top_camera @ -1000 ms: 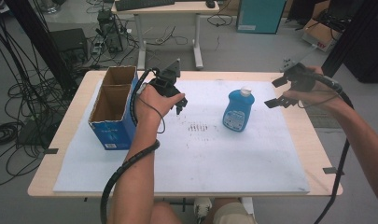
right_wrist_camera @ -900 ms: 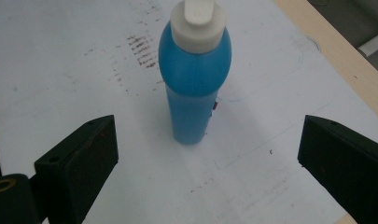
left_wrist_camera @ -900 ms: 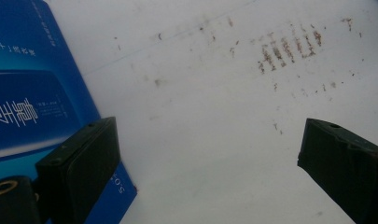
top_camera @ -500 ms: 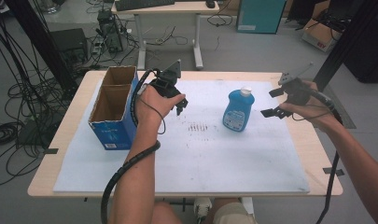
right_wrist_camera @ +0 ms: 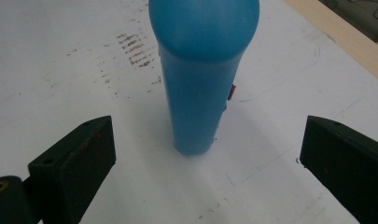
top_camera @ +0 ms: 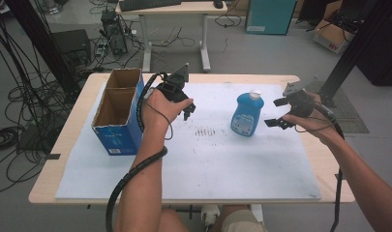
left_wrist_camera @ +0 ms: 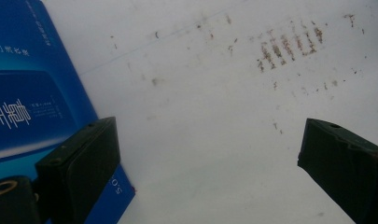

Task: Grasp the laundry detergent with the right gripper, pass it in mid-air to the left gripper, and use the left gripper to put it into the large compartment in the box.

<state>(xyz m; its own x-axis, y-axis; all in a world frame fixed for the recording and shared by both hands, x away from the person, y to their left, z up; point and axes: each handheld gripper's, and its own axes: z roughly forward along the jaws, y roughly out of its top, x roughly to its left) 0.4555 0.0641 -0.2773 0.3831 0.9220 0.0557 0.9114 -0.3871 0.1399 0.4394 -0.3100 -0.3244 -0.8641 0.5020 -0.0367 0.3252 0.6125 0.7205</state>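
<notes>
On the white sheet (top_camera: 222, 159), a smooth blue plastic bottle (top_camera: 247, 115) stands upright.

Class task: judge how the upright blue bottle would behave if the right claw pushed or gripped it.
The blue bottle stands tall on a narrow base, so a high push would probably tip it. Its smooth, rounded plastic may slip in the right claw, whose jaws stand open around it without touching. It seems rigid enough to grip.
</notes>
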